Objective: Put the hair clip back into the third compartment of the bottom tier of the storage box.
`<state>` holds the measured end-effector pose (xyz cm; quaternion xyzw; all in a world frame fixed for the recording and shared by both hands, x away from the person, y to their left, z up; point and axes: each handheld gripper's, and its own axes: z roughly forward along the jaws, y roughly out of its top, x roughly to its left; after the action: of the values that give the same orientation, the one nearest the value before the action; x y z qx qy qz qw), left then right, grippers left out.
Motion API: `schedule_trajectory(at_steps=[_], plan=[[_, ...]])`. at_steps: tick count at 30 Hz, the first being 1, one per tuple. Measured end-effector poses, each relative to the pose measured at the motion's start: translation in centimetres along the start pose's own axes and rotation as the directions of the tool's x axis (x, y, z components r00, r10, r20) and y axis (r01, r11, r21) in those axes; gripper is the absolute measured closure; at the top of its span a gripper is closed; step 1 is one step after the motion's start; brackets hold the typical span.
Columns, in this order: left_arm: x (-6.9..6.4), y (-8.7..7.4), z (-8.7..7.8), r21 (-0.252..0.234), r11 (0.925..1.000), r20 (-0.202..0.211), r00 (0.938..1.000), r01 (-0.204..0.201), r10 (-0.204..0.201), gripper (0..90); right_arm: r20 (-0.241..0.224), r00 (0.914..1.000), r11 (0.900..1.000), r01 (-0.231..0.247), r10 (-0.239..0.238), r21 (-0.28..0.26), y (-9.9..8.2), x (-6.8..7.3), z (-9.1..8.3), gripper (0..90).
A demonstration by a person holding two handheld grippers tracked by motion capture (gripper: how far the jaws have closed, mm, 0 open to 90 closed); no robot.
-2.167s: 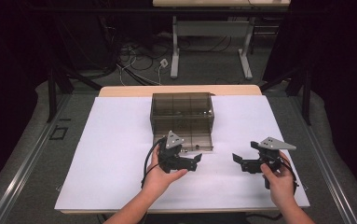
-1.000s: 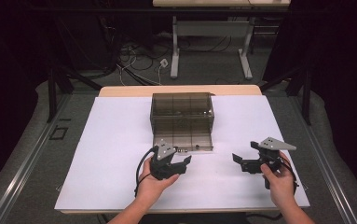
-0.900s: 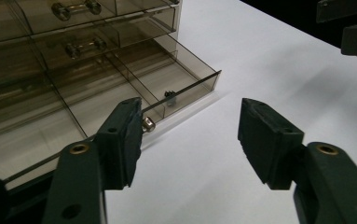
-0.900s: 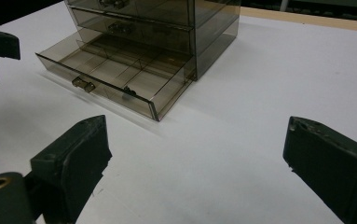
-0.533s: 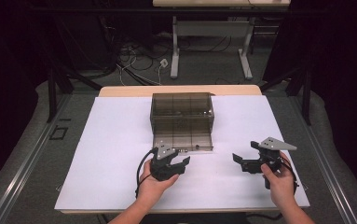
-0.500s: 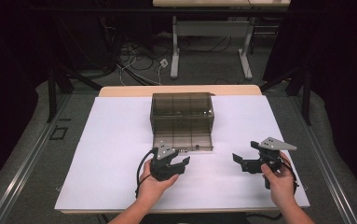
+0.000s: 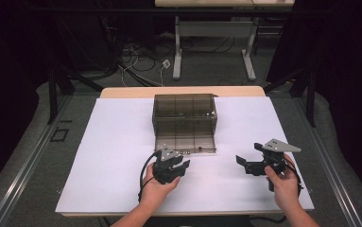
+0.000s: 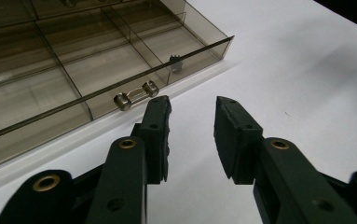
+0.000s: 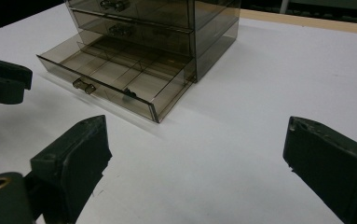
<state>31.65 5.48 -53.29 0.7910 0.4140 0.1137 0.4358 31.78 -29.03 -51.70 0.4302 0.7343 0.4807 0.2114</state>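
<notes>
High view: a smoky clear drawer cabinet [image 7: 185,113] is seen standing on a white table sheet [image 7: 107,142], taken here as the landmark.
Cabinet build: stacked drawers are shown, the upper ones pushed in.
Bottom drawer [image 7: 185,141]: it is pulled out toward the person, with dividers forming compartments inside.
Drawer handle [image 8: 136,94]: a small metal pull is fixed at the middle of the drawer's front wall.
Drawer content: a small dark item [image 8: 175,63] is seen in the compartment by the front wall, to one side of the handle; its kind cannot be told.
Left gripper [image 7: 171,169]: it is held just in front of the pulled-out drawer, pointed at its front wall.
Left gripper jaws: they have just been closing and are now set narrow, with a gap left between them; nothing is held, and the tips are placed just short of the handle, not touching it.
Right gripper [image 7: 256,165]: it is held well to the right of the cabinet, above the sheet, aimed toward the drawer.
Right gripper jaws: they are spread wide, with bare sheet between them and nothing gripped.
Hands: each gripper is grasped from behind by a hand [image 7: 157,190] entering from the near table edge.
</notes>
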Motion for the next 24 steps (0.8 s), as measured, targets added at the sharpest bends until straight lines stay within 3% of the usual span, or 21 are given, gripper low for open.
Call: schedule_trajectory(at_steps=[10,15,24], plan=[[0.8,-0.1,0.4,0.026,0.9992,-0.013,0.9994,0.031,-0.031,73.6,0.000,1.0000,1.0000,0.002,-0.002,0.000,0.0,0.1,0.1,6.2],[1.3,-0.1,0.8,0.065,0.9969,-0.020,0.9989,0.044,-0.042,78.8,0.001,1.0000,1.0000,0.003,-0.003,0.000,0.0,0.1,0.1,6.2],[2.5,0.0,1.1,0.093,0.9918,-0.026,0.9960,0.087,-0.085,86.8,-0.002,1.0000,1.0000,0.005,-0.005,0.005,0.0,0.1,0.1,6.2]])
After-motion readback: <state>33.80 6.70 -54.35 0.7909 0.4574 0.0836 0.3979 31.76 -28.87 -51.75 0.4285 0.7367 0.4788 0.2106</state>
